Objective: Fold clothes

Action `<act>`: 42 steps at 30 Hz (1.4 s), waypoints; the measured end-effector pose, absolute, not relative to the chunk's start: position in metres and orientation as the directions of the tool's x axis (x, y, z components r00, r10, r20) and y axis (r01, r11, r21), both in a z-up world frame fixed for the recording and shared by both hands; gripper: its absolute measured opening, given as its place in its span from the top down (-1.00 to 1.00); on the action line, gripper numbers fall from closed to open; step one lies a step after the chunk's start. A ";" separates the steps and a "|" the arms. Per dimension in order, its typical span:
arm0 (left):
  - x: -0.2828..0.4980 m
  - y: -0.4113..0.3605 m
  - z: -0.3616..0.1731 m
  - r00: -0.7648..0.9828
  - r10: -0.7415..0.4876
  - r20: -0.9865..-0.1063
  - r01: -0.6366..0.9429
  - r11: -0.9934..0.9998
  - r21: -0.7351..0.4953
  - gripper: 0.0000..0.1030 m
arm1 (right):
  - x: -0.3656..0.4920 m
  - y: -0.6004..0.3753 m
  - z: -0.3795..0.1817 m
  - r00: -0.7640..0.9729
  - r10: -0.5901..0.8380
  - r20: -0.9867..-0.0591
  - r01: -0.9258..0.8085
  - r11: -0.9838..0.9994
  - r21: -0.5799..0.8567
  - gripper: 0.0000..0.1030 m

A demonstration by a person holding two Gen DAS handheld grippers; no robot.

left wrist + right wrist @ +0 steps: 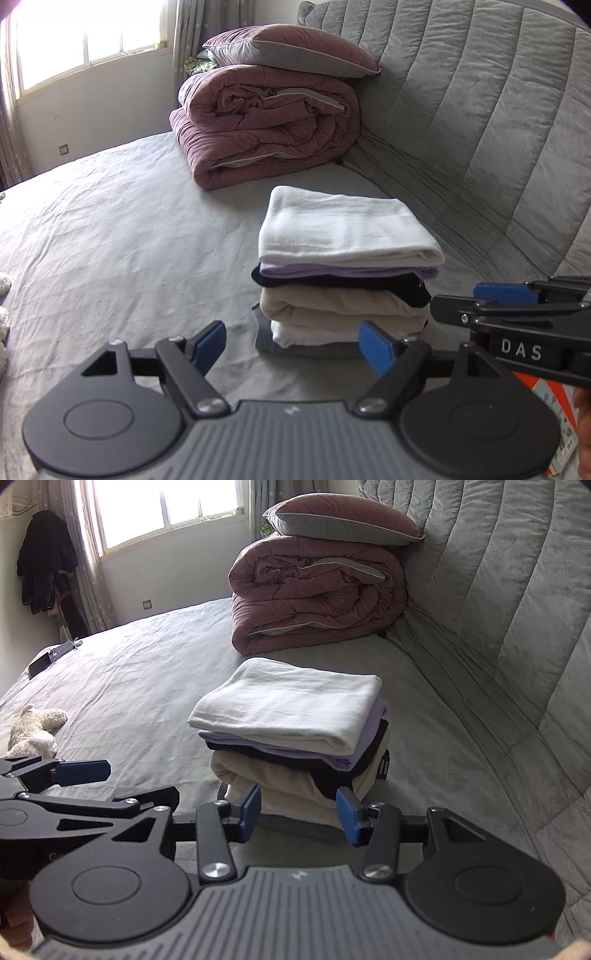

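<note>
One stack of folded clothes (343,273) is sitting on the grey bed (110,229), near the padded headboard (480,110): six layers counted, white, lilac, black, beige, white, grey at the bottom. One rolled quilt (266,129) and one pillow (291,50) are lying behind it. Only the right wrist view is showing one plush toy (33,731) and one hanging coat (46,561). The left gripper (295,345) is hovering wide open, holding nothing. The right gripper (299,814) is standing moderately open, empty, just before the stack.
</note>
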State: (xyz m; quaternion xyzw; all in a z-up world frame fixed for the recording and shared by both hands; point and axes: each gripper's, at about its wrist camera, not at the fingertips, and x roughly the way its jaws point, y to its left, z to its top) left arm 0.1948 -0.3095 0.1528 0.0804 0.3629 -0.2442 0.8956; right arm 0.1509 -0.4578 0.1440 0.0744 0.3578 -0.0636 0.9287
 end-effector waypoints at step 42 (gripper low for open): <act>0.118 -0.255 0.126 0.649 -0.247 -0.720 0.426 0.901 0.075 -0.99 | 0.049 -0.405 0.098 0.769 -0.188 -0.611 0.300 0.950 0.085 -0.68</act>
